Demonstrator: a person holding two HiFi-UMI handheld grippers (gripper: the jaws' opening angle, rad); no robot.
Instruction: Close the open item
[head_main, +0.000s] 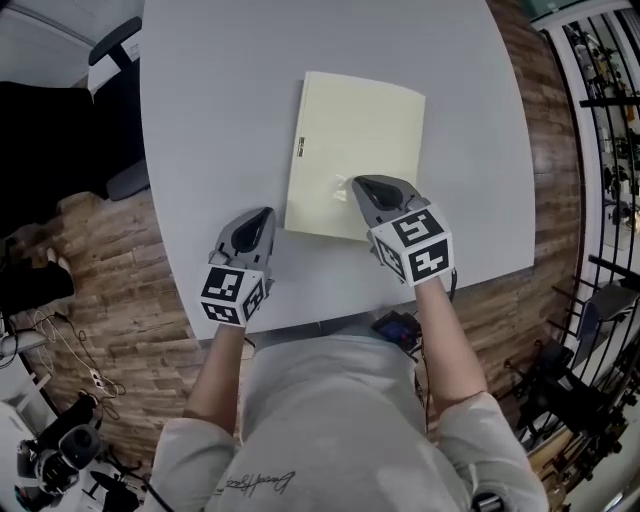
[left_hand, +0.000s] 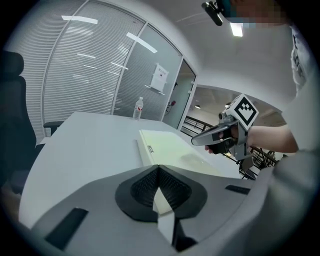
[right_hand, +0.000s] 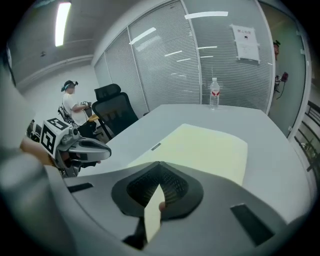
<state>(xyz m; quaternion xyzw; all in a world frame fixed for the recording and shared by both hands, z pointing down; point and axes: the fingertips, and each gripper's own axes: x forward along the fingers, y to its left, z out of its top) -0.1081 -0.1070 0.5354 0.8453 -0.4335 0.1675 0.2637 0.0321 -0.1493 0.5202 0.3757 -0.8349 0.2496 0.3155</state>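
Note:
A pale yellow folder (head_main: 355, 150) lies flat and closed on the grey table (head_main: 220, 120), its spine with a small label on the left. My right gripper (head_main: 365, 186) hovers over the folder's near edge, jaws together with nothing in them; the folder (right_hand: 200, 147) spreads out just beyond its tips (right_hand: 159, 167). My left gripper (head_main: 262, 215) is shut and empty over the bare table, just off the folder's near left corner. In the left gripper view, the folder (left_hand: 165, 147) lies ahead of that gripper (left_hand: 159, 169), with the right gripper (left_hand: 195, 141) above it.
A water bottle (right_hand: 214, 93) stands at the table's far end. Black office chairs (right_hand: 112, 112) and a seated person (right_hand: 72, 100) are beyond the table's left side. The near table edge runs just behind both grippers. Glass walls with blinds surround the room.

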